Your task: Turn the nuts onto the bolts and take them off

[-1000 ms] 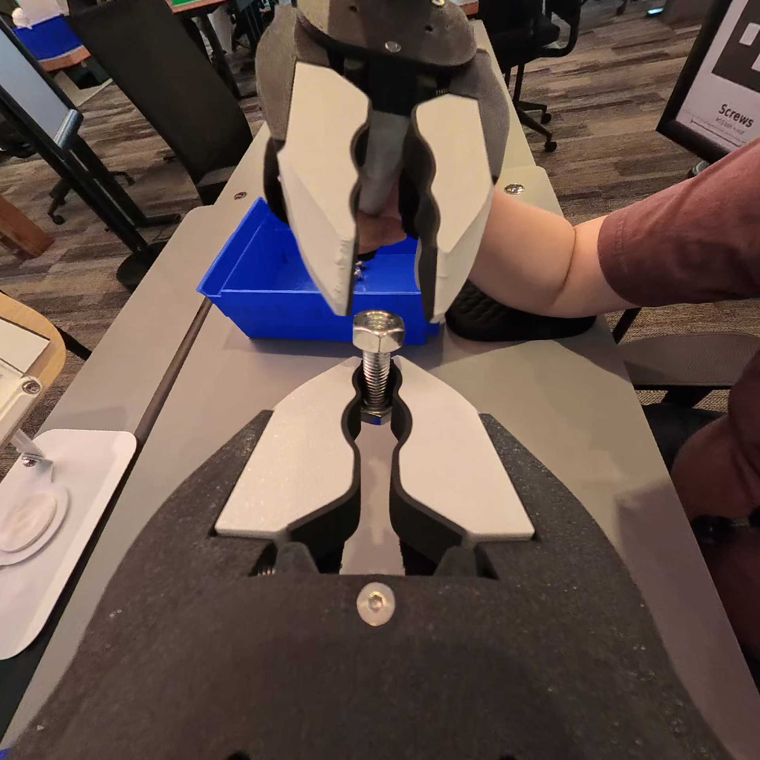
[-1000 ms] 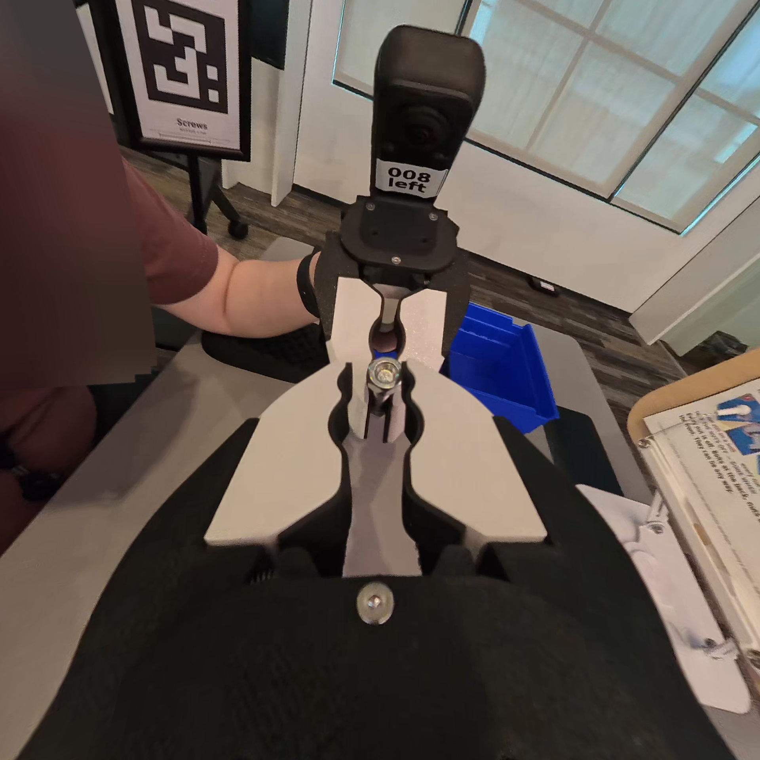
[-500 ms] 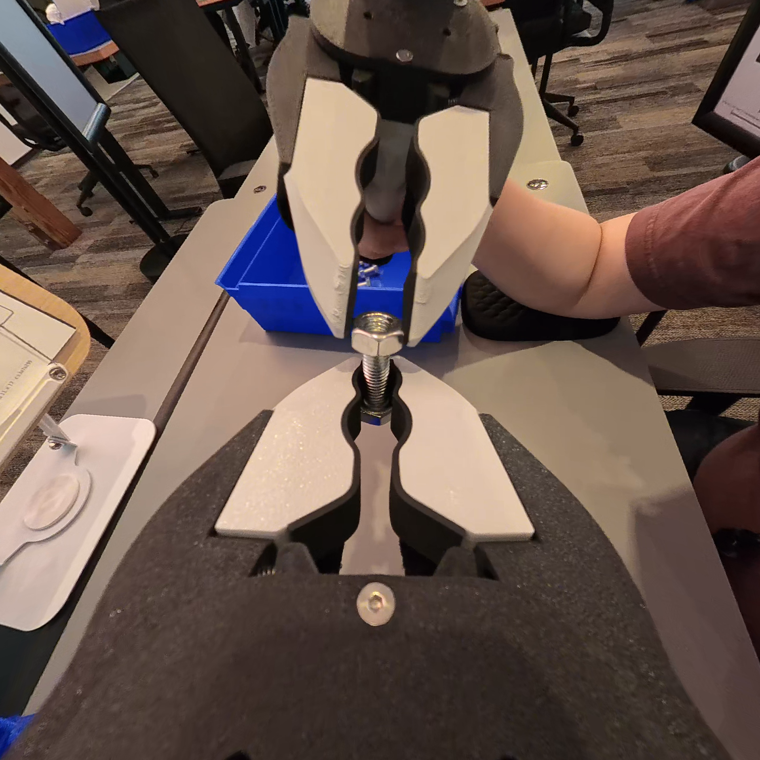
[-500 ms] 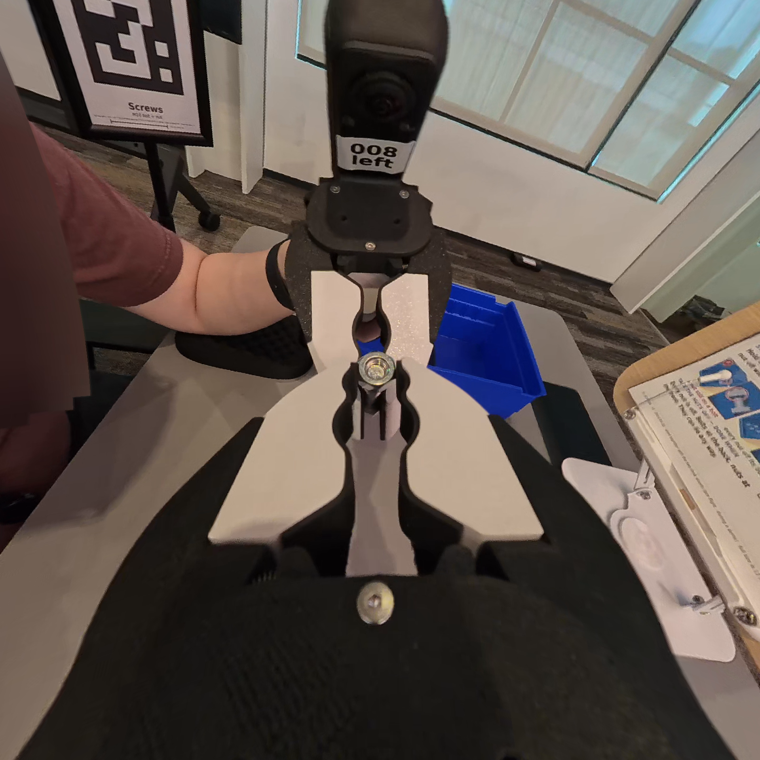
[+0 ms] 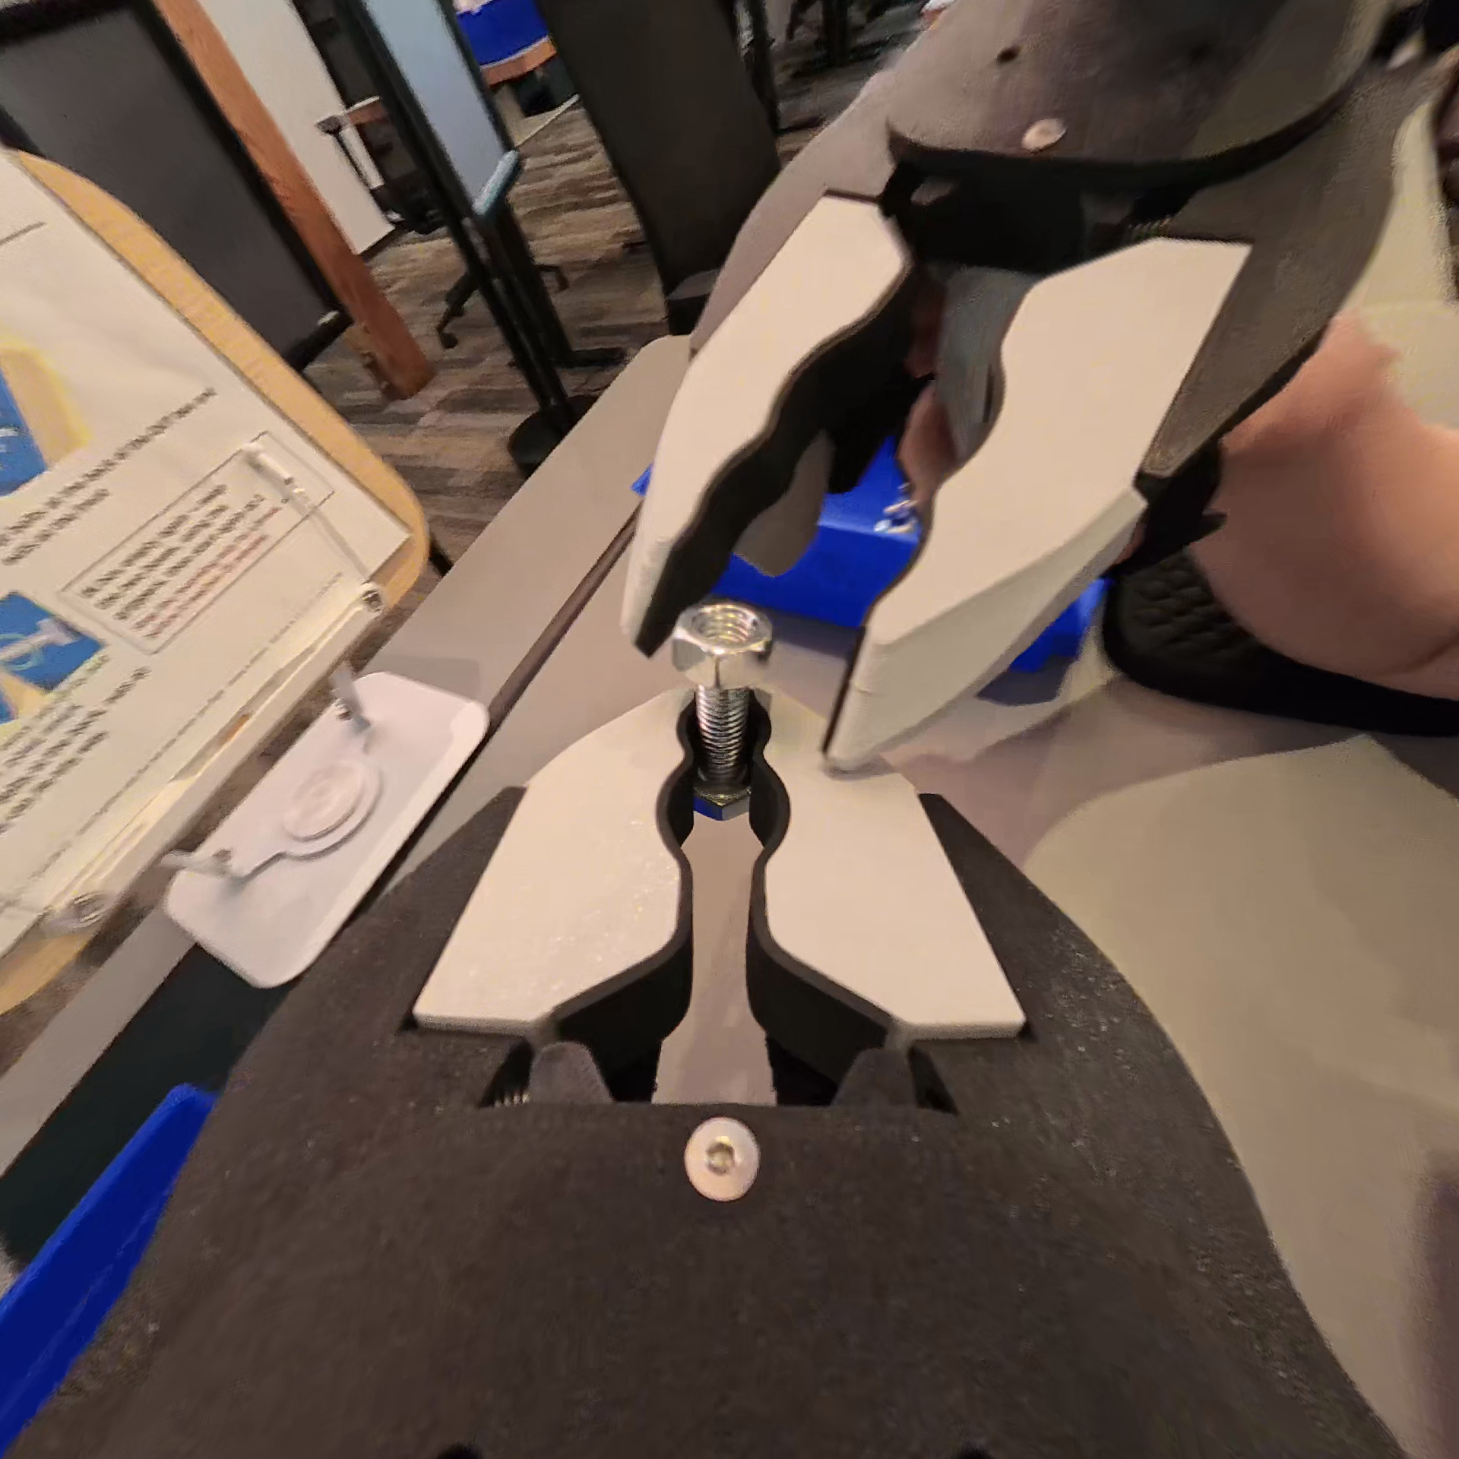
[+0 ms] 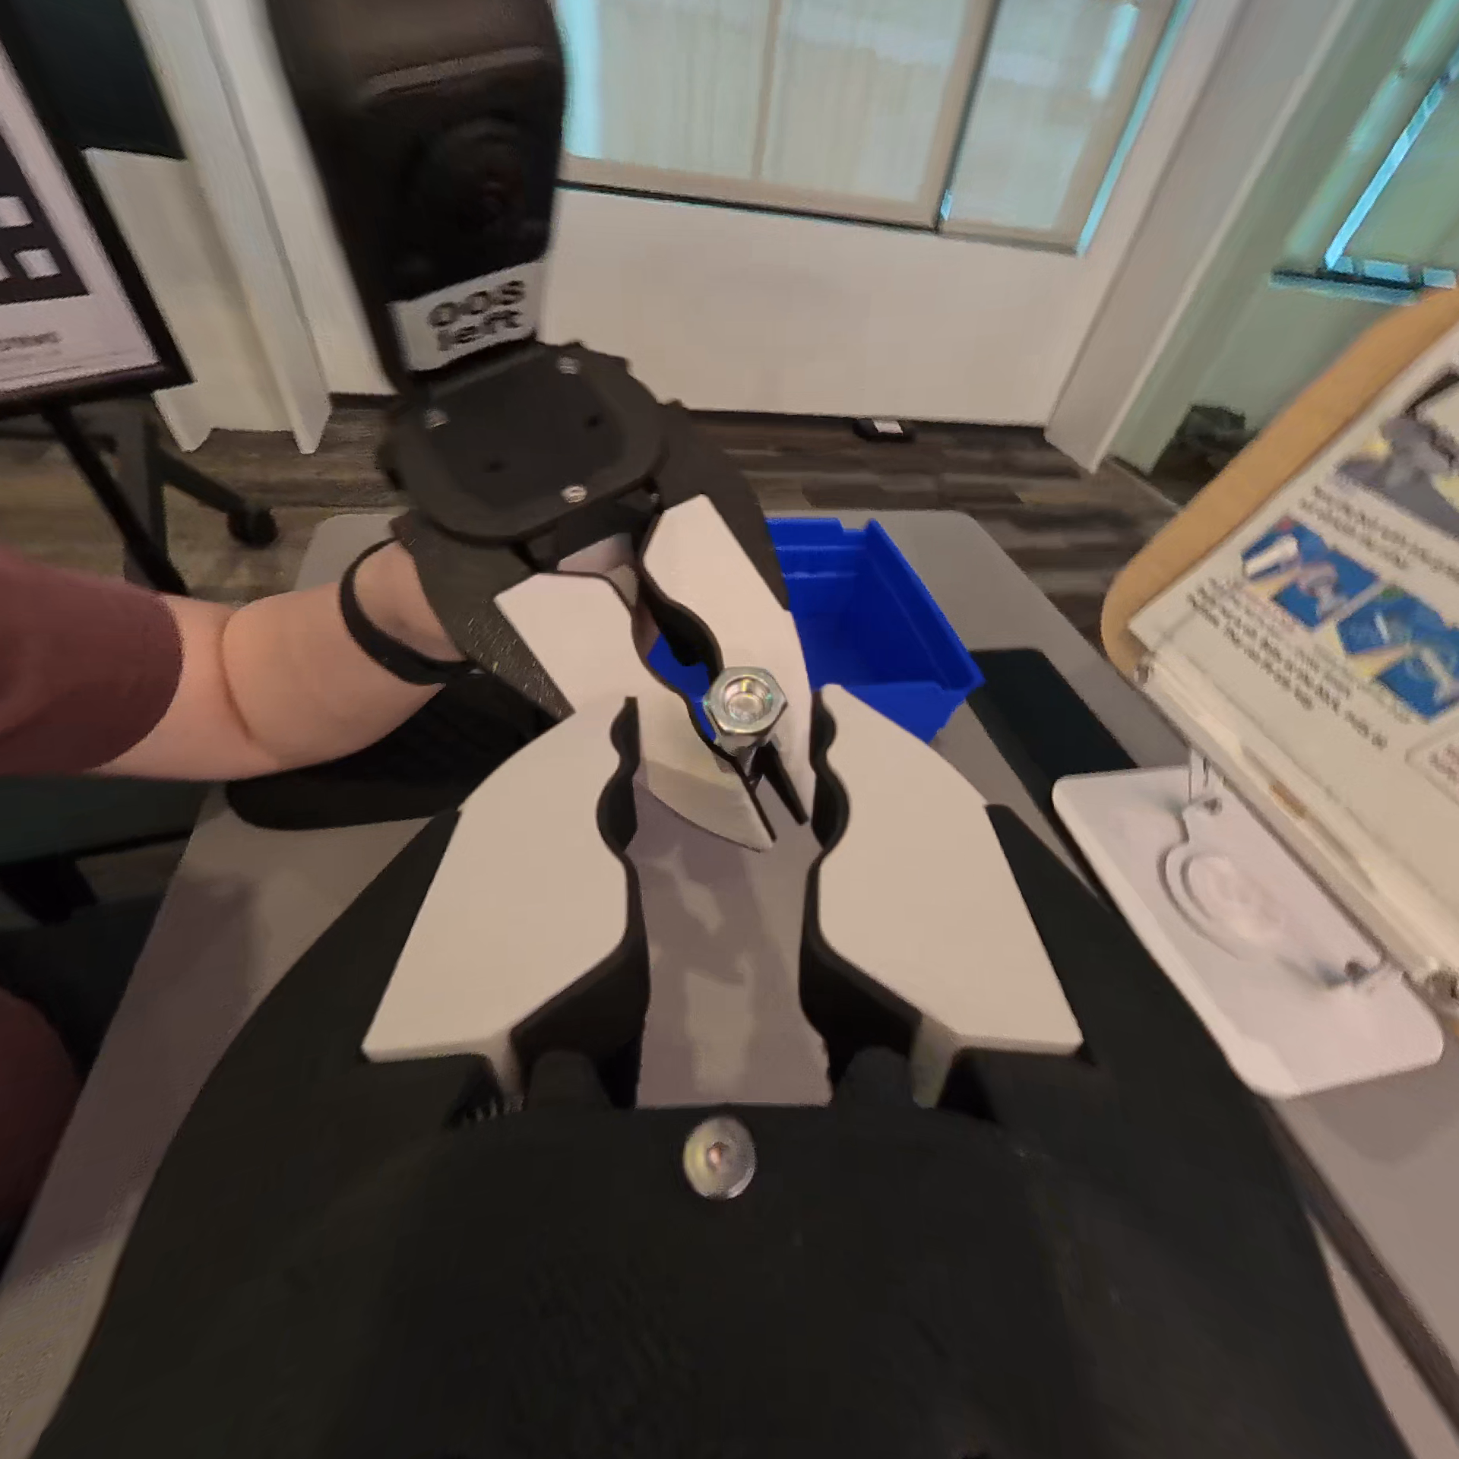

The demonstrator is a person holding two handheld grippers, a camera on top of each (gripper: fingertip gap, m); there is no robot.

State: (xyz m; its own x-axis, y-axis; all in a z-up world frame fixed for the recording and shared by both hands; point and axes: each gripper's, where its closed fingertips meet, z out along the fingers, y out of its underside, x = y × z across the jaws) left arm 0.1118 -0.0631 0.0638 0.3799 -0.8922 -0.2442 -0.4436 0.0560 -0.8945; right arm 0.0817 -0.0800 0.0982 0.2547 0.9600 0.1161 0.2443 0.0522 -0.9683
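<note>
Bolt (image 5: 720,734) is standing up, pinched tight near its lower end by the left tool (image 5: 722,758) over the grey worktop (image 5: 1184,908). Nut (image 5: 721,636) is sitting on the bolt's top end. Right tool (image 5: 742,679) is hanging around the nut with its fingers (image 5: 987,553) spread apart, holding nothing. Blue bin (image 6: 868,624) is sitting just behind.

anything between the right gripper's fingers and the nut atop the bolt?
Nothing. In the left wrist view the right gripper straddles the nut with open jaws, air on both sides; the left gripper clamps the bolt.
</note>
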